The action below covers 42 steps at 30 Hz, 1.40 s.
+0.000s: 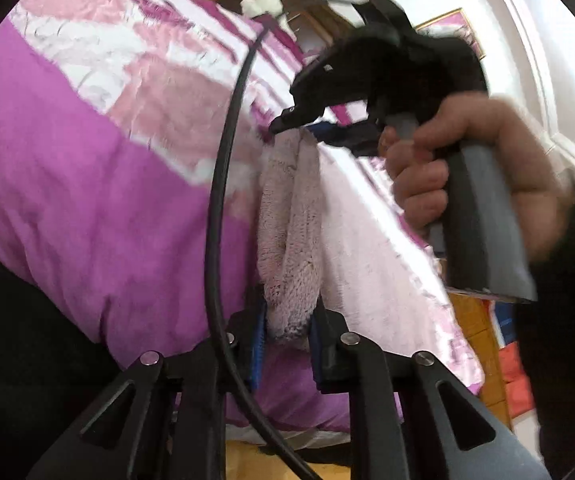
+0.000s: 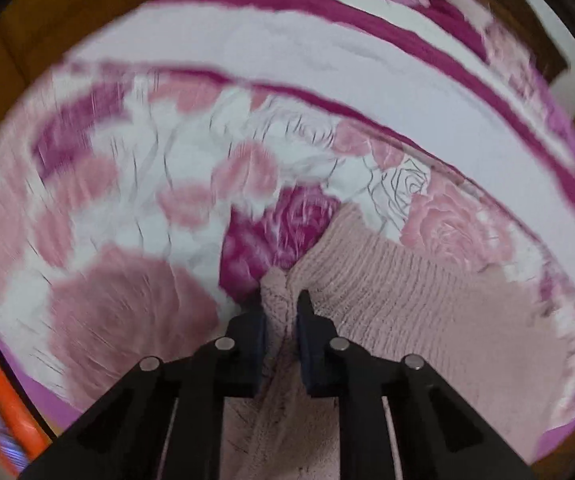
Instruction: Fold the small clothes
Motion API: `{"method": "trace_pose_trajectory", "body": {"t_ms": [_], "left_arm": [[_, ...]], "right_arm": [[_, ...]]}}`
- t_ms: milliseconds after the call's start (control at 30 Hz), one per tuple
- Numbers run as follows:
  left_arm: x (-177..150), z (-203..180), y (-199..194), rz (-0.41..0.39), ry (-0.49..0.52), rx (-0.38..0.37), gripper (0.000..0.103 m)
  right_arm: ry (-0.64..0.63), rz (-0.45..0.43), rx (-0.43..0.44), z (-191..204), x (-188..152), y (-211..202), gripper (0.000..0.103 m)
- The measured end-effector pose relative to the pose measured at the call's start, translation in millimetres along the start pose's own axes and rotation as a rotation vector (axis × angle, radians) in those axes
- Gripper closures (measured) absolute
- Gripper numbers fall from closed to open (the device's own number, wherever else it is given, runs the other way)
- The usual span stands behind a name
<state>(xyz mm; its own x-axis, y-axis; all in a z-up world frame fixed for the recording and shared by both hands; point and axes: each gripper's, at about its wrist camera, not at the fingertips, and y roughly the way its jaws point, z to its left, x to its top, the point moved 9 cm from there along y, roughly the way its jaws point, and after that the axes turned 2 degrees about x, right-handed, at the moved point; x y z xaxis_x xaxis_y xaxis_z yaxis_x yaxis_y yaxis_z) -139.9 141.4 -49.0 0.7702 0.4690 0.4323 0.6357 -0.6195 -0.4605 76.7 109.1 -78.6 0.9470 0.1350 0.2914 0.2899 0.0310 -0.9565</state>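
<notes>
The left gripper [image 1: 285, 332] is clamped on the lower end of a small pale-pink fleecy garment [image 1: 291, 232]; its blue-padded fingers [image 1: 257, 344] press the fabric from both sides. The right gripper [image 2: 281, 312], carried by the person's right hand [image 1: 467, 176], pinches the far end of the same garment, its black fingers [image 2: 307, 308] closed over a bunched fold. In the left wrist view the garment hangs stretched between the two grippers, above a bed covered by a magenta, pink and white rose-printed quilt [image 1: 87, 184]. A black cable [image 1: 217, 200] loops across that view, to the left of the garment. In the right wrist view the garment's ribbed knit side spreads to the right of the fingers.

Judged step: the garment is lifted and tensioned before a fold. Both views are blurred. The next move probably calls for lowering it flat onto the quilt, keeping both grips until the fabric rests evenly.
</notes>
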Motion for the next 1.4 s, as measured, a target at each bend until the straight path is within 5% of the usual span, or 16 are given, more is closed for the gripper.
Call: {"method": "trace_pose_trajectory", "body": {"t_ms": [233,400,867,1100,1400], "left_arm": [[21,15,-19,0.043,-0.178,-0.044,0.103],[26,4,-34,-0.01,-0.06,0.056,0.103],[13,-31,-32,-0.065,0.098,0.185,0.103],[10,-63,-32,-0.085,0.198,0.237,0.103],[-1,-110,-29,-0.08,0.284,0.205,0.103]], "right_arm": [[0.017,-0.059,0.286,9,14,-36,0.089],[-0.034,-0.094,0.38,23,13,-58,0.089],[-0.159,-0.133,0.417,13,6,-77,0.089],[-0.265,-0.219,0.422,-7,-2,-105,0.088],[-0.31,-0.333,0.366,-54,-15,-145,0.088]]}}
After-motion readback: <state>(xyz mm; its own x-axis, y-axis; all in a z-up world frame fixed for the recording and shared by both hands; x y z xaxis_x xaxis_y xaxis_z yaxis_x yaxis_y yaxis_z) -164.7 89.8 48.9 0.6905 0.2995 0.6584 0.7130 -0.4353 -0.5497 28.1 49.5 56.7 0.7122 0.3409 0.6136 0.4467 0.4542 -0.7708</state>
